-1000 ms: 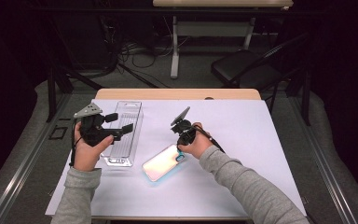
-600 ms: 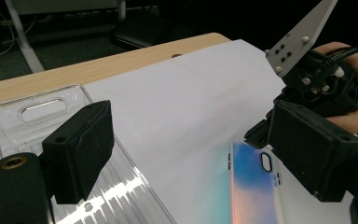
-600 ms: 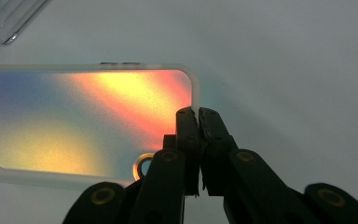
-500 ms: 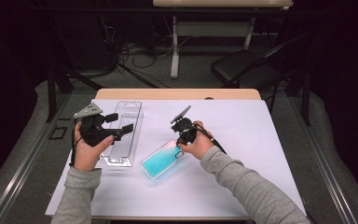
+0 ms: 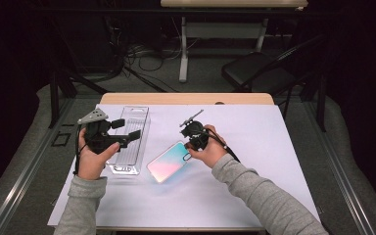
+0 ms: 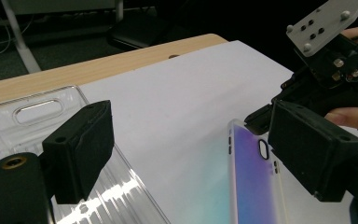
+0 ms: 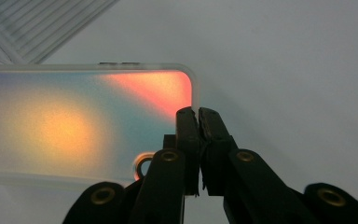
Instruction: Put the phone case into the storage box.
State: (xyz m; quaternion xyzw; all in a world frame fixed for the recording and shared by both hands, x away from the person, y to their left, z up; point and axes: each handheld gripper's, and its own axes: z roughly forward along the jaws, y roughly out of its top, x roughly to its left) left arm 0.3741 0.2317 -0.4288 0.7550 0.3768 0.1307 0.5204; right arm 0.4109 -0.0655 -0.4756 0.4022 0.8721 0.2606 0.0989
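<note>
Right tool (image 5: 190, 145) clamped on iridescent, round-cornered phone case (image 5: 169, 161), left tool (image 5: 129, 130) apart above ribbed clear tray (image 5: 138, 115).

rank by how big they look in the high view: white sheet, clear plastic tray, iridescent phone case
1. white sheet, by far the largest, covering most of the table top.
2. clear plastic tray, long and narrow.
3. iridescent phone case, smallest; one end is lifted toward the camera, but it looks clearly shorter than the tray.

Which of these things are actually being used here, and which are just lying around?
In use:
phone case, pinched at its edge by the right gripper
clear tray, under the open left gripper

Lying about:
chair
cables on the floor
</note>
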